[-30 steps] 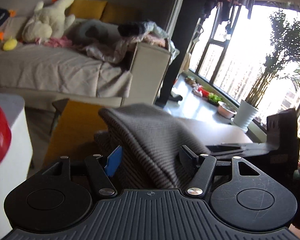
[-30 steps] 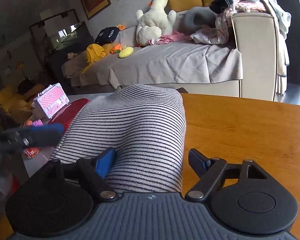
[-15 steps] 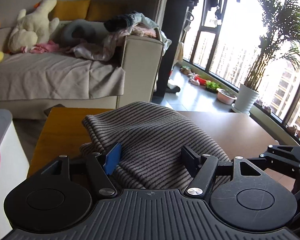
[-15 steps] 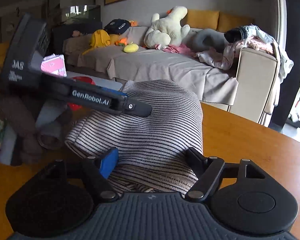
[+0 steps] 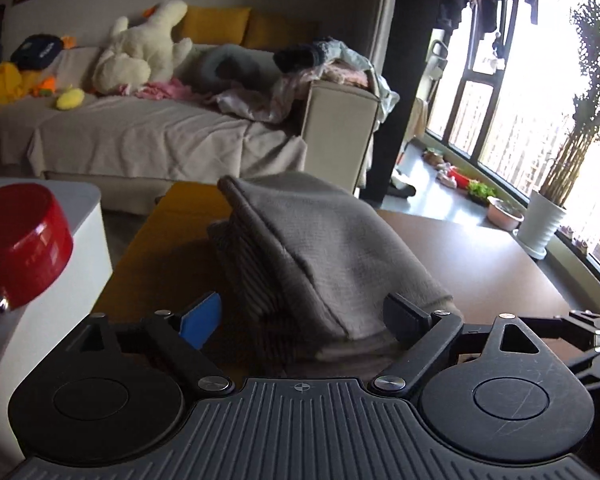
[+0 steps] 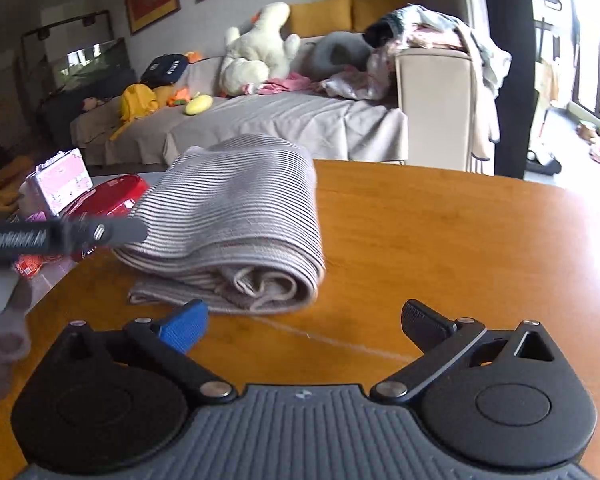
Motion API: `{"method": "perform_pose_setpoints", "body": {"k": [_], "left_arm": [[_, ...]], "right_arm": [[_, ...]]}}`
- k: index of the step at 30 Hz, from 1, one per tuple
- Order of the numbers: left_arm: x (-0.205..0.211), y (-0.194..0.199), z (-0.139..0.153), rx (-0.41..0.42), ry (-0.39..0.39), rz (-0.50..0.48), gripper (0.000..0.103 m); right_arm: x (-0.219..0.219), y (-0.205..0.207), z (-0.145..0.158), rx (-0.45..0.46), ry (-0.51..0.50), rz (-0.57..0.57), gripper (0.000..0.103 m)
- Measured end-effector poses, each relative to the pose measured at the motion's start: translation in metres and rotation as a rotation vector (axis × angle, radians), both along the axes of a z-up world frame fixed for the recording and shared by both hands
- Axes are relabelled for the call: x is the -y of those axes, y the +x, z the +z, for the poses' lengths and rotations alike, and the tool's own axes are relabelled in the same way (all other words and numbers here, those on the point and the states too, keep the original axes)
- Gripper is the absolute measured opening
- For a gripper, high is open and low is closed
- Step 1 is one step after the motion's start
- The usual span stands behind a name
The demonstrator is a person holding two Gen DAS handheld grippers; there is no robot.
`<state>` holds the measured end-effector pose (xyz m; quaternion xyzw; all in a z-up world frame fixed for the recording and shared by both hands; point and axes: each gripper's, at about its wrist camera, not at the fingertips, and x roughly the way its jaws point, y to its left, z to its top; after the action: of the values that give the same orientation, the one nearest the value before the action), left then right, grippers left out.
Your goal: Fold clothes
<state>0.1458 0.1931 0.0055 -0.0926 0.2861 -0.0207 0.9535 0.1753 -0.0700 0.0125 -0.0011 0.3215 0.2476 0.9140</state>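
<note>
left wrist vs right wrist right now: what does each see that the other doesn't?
Left wrist only: potted plant by the window, and the garment lying between the left tongs, which stand open.

Right wrist only: pink case, the garment's rolled end, and bare table between the open right tongs.

Both: striped garment folded on the wooden table, red bowl, plush duck on the sofa.

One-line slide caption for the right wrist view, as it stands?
Right gripper open and empty above the wooden table, facing the folded striped garment; sofa behind.

Ribbed knit garment (image 6: pixel 236 216) on glossy wooden table (image 6: pixel 440 248).
</note>
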Motion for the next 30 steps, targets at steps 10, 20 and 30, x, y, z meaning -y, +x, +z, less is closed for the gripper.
{"method": "perform_pose_setpoints", "body": {"k": [10, 20, 30], "left_arm": [[0.046, -0.055, -0.036, -0.138, 0.035, 0.034, 0.103], [0.069, -0.046, -0.037, -0.156, 0.174, 0.150, 0.103], [0.068, -0.042, -0.035, -0.155, 0.176, 0.154, 0.103]], "right_arm": [[0.031, -0.035, -0.018, -0.066, -0.058, -0.142, 0.103], [0.046, -0.035, -0.020, -0.048, -0.044, -0.186, 0.103], [0.028, -0.020, -0.023, -0.031, -0.170, -0.199, 0.103]]}}
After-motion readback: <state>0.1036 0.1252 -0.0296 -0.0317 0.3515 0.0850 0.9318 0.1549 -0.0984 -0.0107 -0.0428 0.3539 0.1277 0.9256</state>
